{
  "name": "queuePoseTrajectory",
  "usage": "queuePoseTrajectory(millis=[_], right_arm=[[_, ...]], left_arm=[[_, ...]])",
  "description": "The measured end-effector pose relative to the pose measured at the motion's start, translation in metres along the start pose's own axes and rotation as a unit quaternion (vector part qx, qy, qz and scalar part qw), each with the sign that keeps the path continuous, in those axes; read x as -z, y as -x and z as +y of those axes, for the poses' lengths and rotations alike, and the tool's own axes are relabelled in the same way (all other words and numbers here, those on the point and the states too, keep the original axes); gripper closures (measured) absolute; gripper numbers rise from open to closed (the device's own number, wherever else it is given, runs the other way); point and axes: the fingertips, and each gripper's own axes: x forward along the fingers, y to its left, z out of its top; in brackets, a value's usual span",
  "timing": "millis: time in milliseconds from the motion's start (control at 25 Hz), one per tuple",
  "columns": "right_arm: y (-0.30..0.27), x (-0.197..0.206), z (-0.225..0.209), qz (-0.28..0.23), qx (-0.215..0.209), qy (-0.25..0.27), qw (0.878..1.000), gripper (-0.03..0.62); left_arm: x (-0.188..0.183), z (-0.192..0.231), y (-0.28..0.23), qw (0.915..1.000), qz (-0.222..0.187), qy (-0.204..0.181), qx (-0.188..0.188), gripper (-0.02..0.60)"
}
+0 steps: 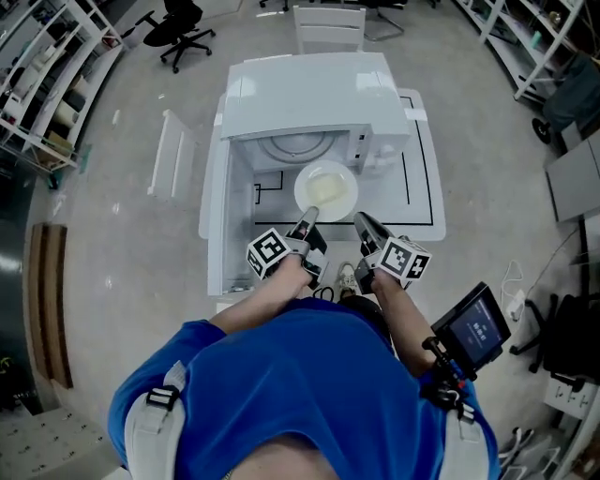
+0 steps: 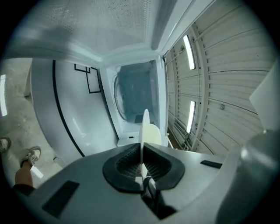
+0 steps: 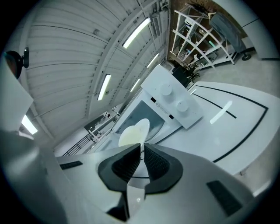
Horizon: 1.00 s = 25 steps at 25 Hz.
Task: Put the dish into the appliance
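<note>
**Nearly there: dish at the mouth of the appliance**

From the head view, you hold the dish [image 1: 325, 187] over the white table [image 1: 424, 178], just before the open appliance [image 1: 309, 94], whose round turntable [image 1: 295, 145] shows inside. Your left gripper [image 1: 309, 217] has the dish by its near rim. Your right gripper [image 1: 361, 223] sits just beside the rim.

Through the left gripper view, the left gripper [image 2: 142, 146] is clamped on the dish [image 2: 151, 133], seen edge-on between the ribbed pads, with the appliance [image 2: 135, 96] cavity straight ahead. The dish looks stiff, glazed and breakable. A one-sided rim hold will likely let it tip, so keep it level and set it down softly.

Through the right gripper view, the right gripper [image 3: 142, 146] is all but closed and holds nothing. The dish [image 3: 133, 131] shows its face just past the tips, with the appliance [image 3: 175, 103] dials beyond.

Black lines mark the table. Pale floor [image 1: 131, 253], shelving [image 1: 47, 66] and a chair [image 1: 183, 28] surround it.
</note>
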Motion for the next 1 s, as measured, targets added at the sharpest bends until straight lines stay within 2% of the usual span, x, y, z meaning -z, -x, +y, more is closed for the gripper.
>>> queuePoseTrajectory(millis=[240,520,1000], right_arm=[[-0.051,-0.014,0.007,0.036,-0.032,0.010,0.999,0.591],[-0.104,-0.045,-0.033,0.075,-0.055,0.016,0.996,0.591],[-0.114,-0.029,-0.027,0.122,-0.076,0.035,0.989,0.592]], left_arm=[[-0.041,0.011,-0.015,0.9987,-0.048,0.012,-0.015,0.566],[-0.071,0.039,-0.073,0.9944,-0.096,0.023,-0.037,0.566],[-0.097,0.064,-0.069,0.9864,-0.148,0.043,-0.057,0.566]])
